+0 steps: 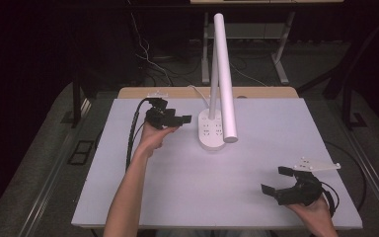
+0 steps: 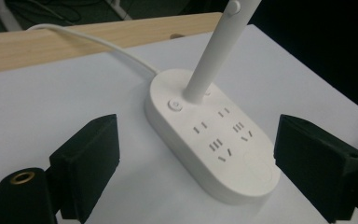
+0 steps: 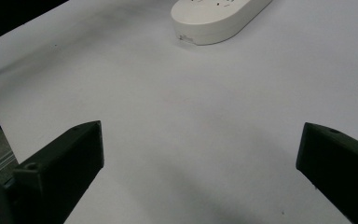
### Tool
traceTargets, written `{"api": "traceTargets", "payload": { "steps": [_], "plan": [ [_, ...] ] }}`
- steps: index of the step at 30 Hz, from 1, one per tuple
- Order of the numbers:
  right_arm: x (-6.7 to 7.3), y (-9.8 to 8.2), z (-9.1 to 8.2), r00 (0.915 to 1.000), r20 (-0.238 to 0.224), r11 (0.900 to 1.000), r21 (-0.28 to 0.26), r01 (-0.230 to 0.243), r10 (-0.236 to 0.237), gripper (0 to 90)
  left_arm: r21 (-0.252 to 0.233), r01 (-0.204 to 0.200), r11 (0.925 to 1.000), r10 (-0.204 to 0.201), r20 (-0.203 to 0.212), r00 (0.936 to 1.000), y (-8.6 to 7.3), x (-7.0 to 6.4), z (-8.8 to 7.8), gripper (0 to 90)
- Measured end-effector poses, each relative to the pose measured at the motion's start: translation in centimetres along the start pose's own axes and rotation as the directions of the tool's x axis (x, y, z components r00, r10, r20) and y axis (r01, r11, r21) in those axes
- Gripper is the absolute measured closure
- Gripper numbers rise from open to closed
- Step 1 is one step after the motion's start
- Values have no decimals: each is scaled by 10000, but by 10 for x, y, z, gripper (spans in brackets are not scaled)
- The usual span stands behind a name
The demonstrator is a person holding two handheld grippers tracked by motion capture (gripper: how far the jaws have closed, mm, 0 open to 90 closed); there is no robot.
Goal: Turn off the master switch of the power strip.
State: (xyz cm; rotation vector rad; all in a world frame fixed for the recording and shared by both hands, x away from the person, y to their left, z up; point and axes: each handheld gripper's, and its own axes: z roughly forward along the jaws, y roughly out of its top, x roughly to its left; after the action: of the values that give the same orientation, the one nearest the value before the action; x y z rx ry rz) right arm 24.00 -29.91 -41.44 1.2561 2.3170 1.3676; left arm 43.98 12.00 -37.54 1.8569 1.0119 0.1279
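A white desk lamp stands at the back middle of the table; its oval base carries several socket slots and a round button. Its stem rises from the base, and the long lamp head reaches forward over it. My left gripper is just left of the base, pointing at it, open, with the base lying between and beyond its jaws without touching them. My right gripper hovers near the table's front right, open and holding nothing, with the base's end farther off.
The white tabletop has a wooden strip along its back edge. The lamp's white cable runs from the base back over that strip. Black cables trail from both grippers. The floor behind holds wires and table legs.
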Motion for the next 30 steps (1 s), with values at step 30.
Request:
{"api": "traceTargets", "payload": {
  "steps": [30],
  "plan": [
    [8,2,6,9996,-79,9996,93,265,-264,0,-717,-624,9955,636,137,9979,-42,-27,-75,0]
  ]
}}
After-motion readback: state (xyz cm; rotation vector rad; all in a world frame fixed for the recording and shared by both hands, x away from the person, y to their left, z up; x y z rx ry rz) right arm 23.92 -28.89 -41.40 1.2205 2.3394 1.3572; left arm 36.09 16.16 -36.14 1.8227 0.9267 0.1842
